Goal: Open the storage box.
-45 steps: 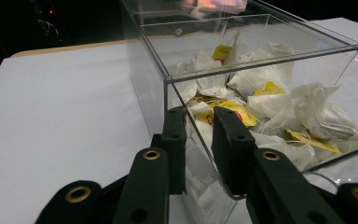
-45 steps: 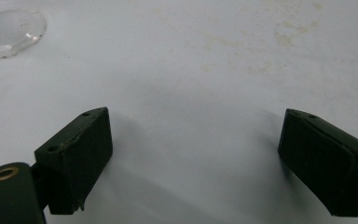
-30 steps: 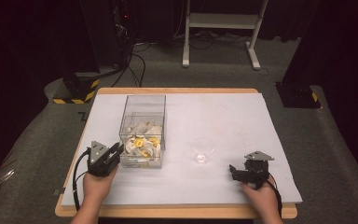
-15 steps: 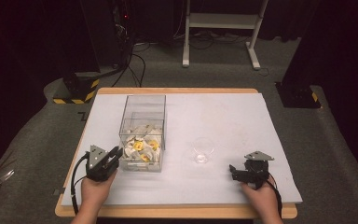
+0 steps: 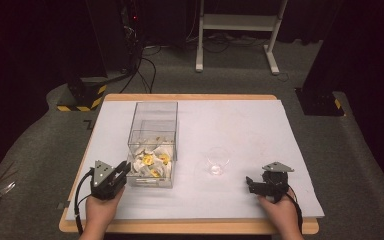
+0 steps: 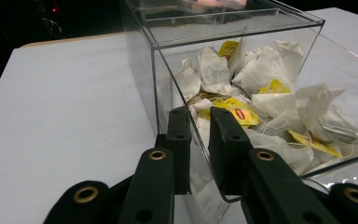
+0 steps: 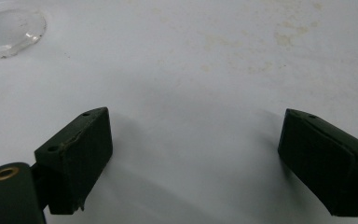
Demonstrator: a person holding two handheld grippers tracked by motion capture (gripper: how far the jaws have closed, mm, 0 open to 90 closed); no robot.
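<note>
The table is viewed from a fixed high camera on the person's side, facing forward and down; the whole white paper sheet [image 5: 240, 125] on the wooden tabletop [image 5: 190, 227] and the dark floor behind are taken in from afar.

The left gripper view is taken low and very near, along its own black jaws, closed on the near wall of the clear acrylic box of white and yellow tea bags [image 6: 242, 60].

The right gripper view is aimed steeply down at the sheet from close range, between widely parted jaws.

The small clear glass bowl [image 7: 9, 28] at its top-left corner is shared with the high view [image 5: 217, 161]; the box is shared by the high and left gripper views.
</note>
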